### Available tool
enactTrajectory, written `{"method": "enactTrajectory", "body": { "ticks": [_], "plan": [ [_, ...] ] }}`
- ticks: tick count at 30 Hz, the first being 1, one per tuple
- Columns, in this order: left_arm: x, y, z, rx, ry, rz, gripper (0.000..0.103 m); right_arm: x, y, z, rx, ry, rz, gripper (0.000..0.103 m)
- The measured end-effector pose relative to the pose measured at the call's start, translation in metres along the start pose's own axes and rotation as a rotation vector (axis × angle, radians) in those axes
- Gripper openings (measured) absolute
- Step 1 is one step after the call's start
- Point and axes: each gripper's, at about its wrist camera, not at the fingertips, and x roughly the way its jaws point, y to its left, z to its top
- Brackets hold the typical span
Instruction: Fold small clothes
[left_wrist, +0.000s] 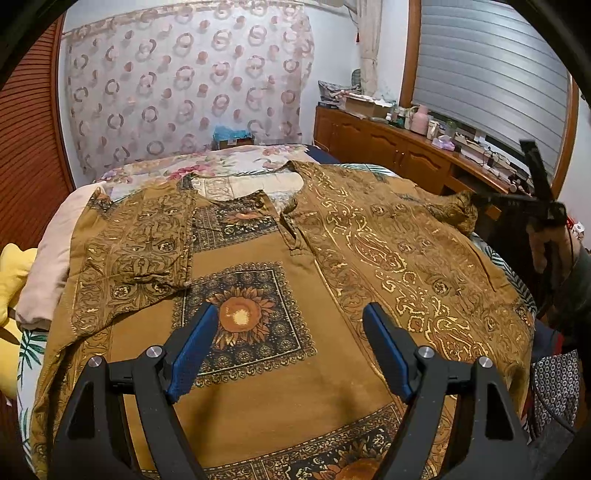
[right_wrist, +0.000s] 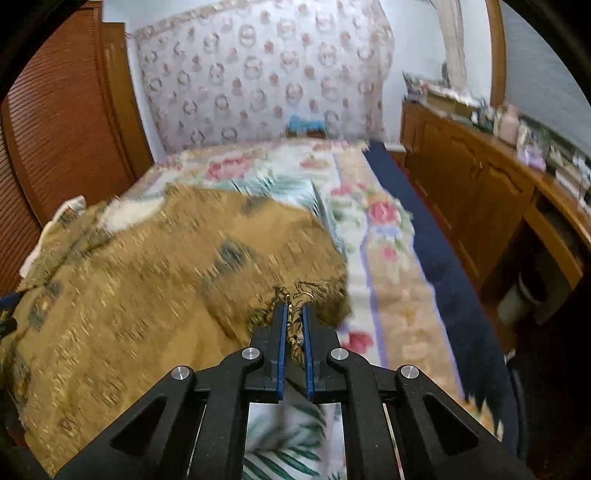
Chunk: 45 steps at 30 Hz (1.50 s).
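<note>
Right jaws: the right gripper (right_wrist: 294, 314) is clamped on the sleeve tip (right_wrist: 295, 291), pinched at its end to carry it over the shirt (left_wrist: 258, 280).
Left jaws: the left gripper (left_wrist: 290, 325) gapes wide, empty, above the shirt's middle, ready to steady it.
Shirt: spread flat on the bed (right_wrist: 388, 258) ahead of both jaws; the other sleeve (left_wrist: 140, 243) is already folded in.

Over the spread tunic (left_wrist: 258, 295) the way is open toward 12 o'clock, up to the patterned curtain (left_wrist: 184, 85). At 2 o'clock a cluttered wooden cabinet (left_wrist: 388, 147) bounds the bed (right_wrist: 369, 229); at 9 o'clock stands a louvred wardrobe door (left_wrist: 29, 147).
</note>
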Motion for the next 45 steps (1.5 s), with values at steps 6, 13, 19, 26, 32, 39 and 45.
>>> {"method": "enactTrajectory", "body": {
  "ticks": [6, 13, 19, 26, 32, 39, 45],
  "plan": [
    [-0.003, 0.008, 0.0, -0.01, -0.014, 0.002, 0.081, -0.007, 0.058, 0.011, -0.128, -0.03, 0.078, 0.007],
    [-0.007, 0.014, 0.0, -0.022, -0.023, 0.018, 0.081, 0.006, 0.095, -0.021, -0.199, 0.048, 0.168, 0.008],
    [-0.008, 0.019, 0.003, -0.029, -0.027, 0.025, 0.081, 0.015, 0.082, -0.031, -0.147, 0.104, 0.2, 0.008],
    [-0.013, 0.022, 0.004, -0.035, -0.042, 0.029, 0.081, -0.011, 0.081, -0.019, -0.127, 0.051, 0.17, 0.013],
    [-0.014, 0.023, 0.003, -0.038, -0.046, 0.031, 0.081, -0.032, 0.073, -0.009, -0.122, -0.025, 0.137, 0.046],
    [-0.016, 0.023, 0.004, -0.031, -0.051, 0.038, 0.081, 0.003, 0.065, -0.012, -0.083, 0.027, 0.069, 0.052],
    [-0.018, 0.023, 0.007, -0.034, -0.059, 0.04, 0.081, 0.057, 0.054, -0.001, -0.011, 0.129, 0.063, 0.051]
  ]
}}
